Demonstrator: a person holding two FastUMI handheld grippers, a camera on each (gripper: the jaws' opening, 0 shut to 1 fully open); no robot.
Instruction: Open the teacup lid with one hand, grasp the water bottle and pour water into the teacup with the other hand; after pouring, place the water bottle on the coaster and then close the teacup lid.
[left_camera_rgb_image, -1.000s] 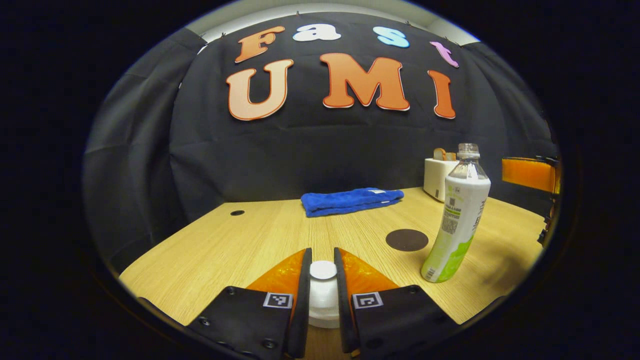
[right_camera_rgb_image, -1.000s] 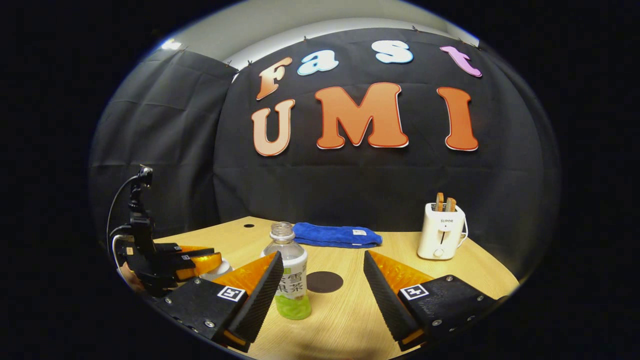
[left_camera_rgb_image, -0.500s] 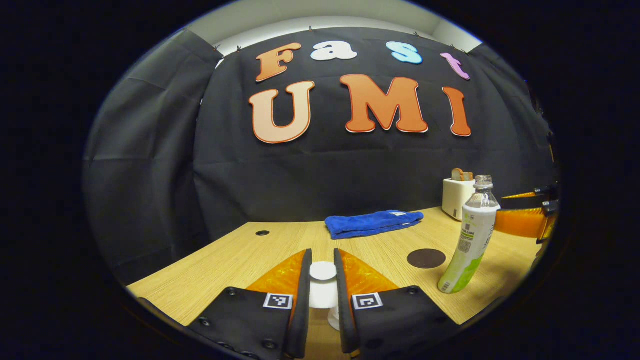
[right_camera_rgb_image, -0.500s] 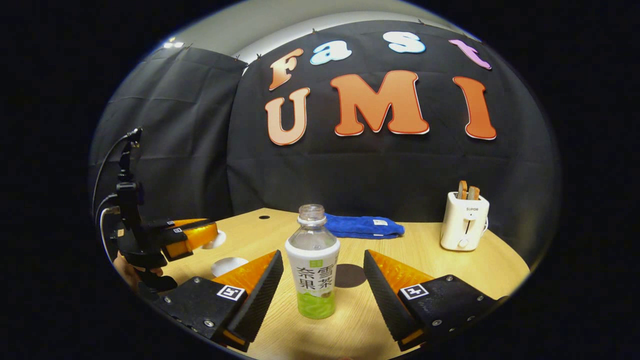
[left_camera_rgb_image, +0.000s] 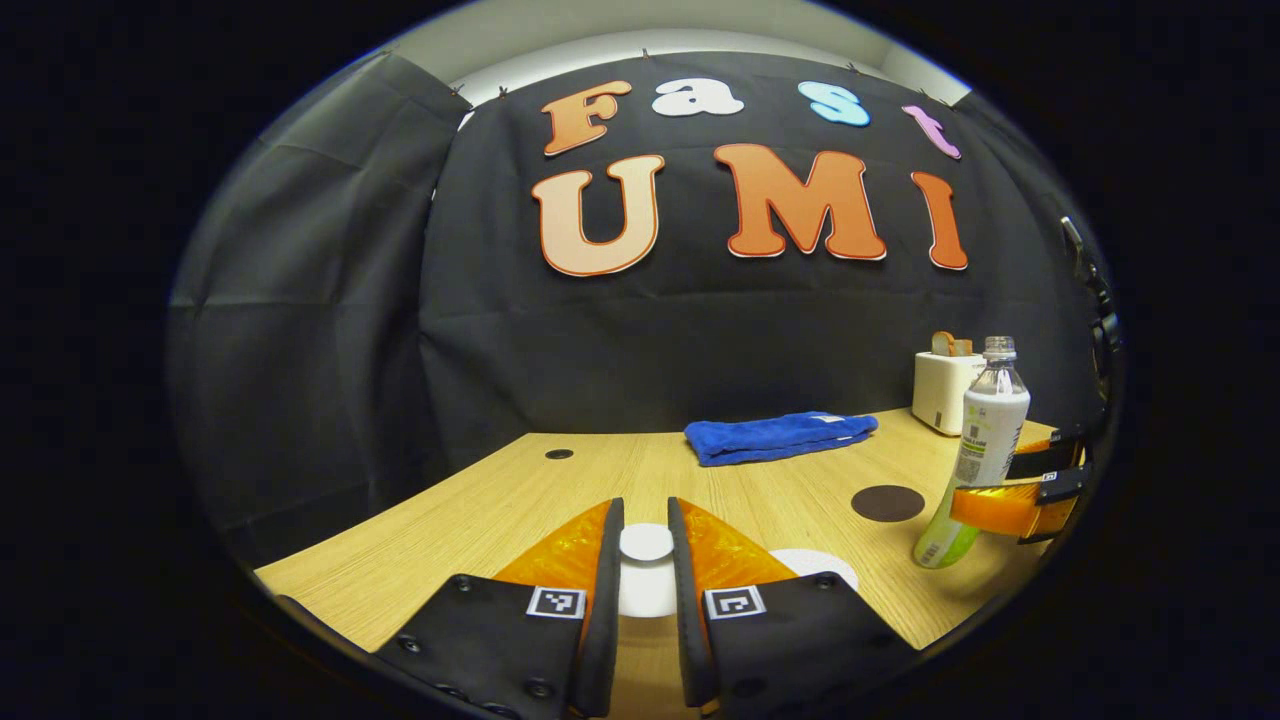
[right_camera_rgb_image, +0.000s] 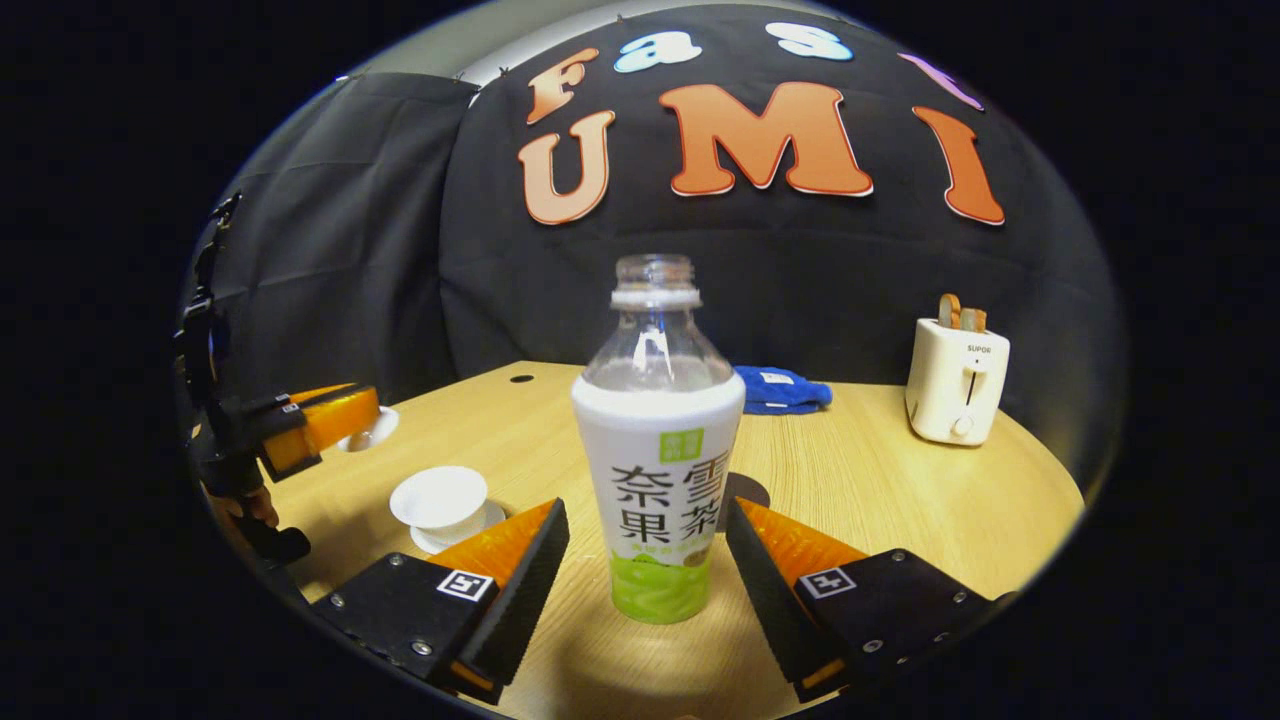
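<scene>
the left gripper (left_camera_rgb_image: 646, 560) has its fingers (left_camera_rgb_image: 604, 590) pressed from both sides on the knob of the white teacup lid (left_camera_rgb_image: 646, 578), held up off the wooden table (left_camera_rgb_image: 480, 510). right of it sits the open teacup (right_camera_rgb_image: 440, 498) on its saucer. farther right the right gripper (right_camera_rgb_image: 648, 560) is spread wide, the uncapped water bottle (right_camera_rgb_image: 660, 450) upright between its fingers, neither touching. the dark coaster (left_camera_rgb_image: 887, 502) lies behind the bottle, with a blue towel (left_camera_rgb_image: 780, 436) and a toaster (right_camera_rgb_image: 957, 380) beyond
</scene>
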